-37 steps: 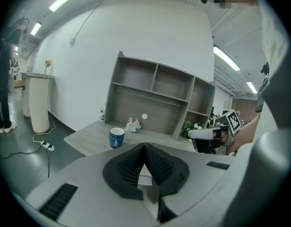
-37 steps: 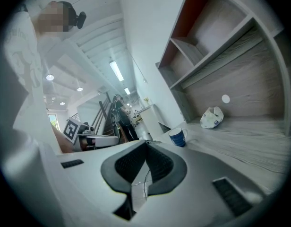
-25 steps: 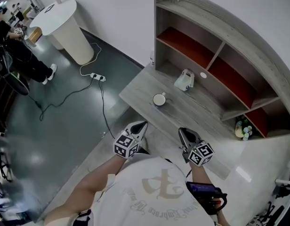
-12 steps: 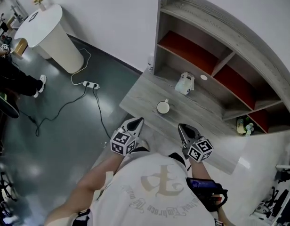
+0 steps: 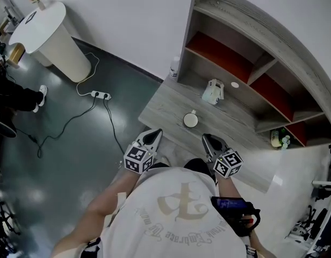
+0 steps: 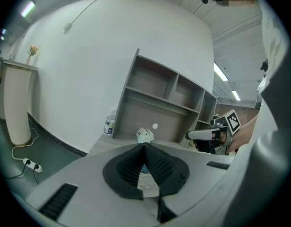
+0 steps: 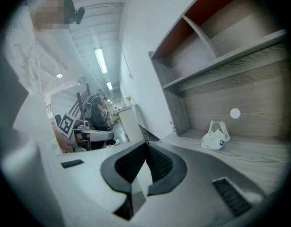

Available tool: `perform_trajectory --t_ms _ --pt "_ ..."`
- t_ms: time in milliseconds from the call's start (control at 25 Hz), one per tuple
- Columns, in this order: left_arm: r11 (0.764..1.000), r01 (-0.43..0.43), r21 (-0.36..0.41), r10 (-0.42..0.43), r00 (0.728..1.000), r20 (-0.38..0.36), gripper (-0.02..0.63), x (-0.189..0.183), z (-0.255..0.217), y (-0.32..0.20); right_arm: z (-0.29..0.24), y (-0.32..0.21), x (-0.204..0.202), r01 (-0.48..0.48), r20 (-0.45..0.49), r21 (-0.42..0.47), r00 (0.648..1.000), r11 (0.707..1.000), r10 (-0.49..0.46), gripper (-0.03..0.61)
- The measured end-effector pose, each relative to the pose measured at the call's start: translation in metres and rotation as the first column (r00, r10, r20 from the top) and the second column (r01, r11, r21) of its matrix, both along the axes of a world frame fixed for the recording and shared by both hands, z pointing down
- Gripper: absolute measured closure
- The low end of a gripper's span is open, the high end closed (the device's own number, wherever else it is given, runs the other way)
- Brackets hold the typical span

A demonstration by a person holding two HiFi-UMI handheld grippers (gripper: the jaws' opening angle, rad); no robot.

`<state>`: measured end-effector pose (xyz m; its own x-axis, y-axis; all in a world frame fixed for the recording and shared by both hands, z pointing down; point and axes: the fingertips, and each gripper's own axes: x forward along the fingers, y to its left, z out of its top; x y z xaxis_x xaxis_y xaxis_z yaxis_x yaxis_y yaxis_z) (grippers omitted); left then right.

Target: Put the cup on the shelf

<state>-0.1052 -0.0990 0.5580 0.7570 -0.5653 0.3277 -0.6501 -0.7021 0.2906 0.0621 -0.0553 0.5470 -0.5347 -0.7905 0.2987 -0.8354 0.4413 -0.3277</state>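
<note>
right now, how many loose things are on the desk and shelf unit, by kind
cup: 1
white bag: 1
bottle: 1
flower bunch: 1
total: 4

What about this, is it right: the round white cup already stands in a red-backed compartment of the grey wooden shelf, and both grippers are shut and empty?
No. The head view shows the round white cup on the grey wooden desktop, in front of the grey wooden shelf, not inside it. The left gripper and right gripper are indeed shut and empty.
</note>
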Motion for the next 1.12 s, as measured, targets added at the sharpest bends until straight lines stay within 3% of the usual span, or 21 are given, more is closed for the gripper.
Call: perform_trajectory --t_ms 560,1120 --pt "0.998 0.062 -0.015 -0.062 0.998 0.012 0.612 -0.02 0.017 -0.018 0.034 -0.022 -0.01 0.053 -0.059 -0.03 0.997 0.998 -0.055 0.574" --pt "0.999 0.018 -0.05 -0.015 0.998 0.062 0.612 0.018 0.032 -0.047 0.072 -0.045 0.022 0.044 -0.084 -0.085 0.995 0.995 -0.051 0.574"
